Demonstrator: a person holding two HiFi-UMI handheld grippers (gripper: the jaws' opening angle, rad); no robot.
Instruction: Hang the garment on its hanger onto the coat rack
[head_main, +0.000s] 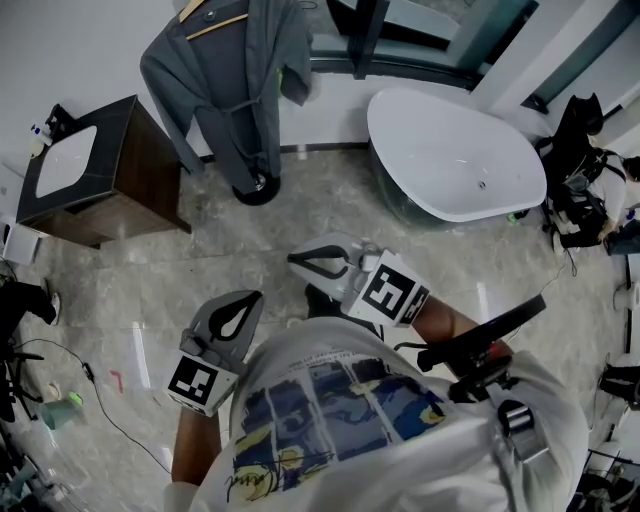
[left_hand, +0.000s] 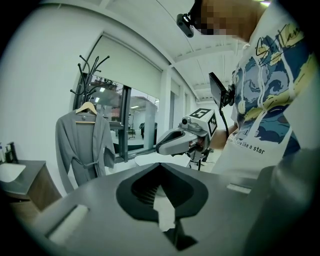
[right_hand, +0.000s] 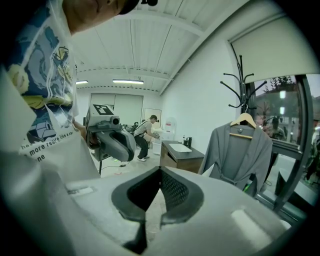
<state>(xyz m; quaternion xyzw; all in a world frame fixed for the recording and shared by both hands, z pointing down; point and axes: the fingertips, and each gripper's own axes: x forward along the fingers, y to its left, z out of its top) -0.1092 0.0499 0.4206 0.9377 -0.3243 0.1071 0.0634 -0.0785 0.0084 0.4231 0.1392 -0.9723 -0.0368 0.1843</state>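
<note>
A grey robe hangs on a wooden hanger on the black coat rack, whose round base stands on the floor by the wall. My left gripper and right gripper are held close to my body, well short of the rack, both shut with nothing in them. The left gripper view shows the robe under the rack's hooks at left, with the right gripper ahead. In the right gripper view the robe and hanger are at right.
A dark wood vanity with a white sink stands left of the rack. A white bathtub lies to the right under a window. Cables and small items lie on the floor at left. A person bends over far back.
</note>
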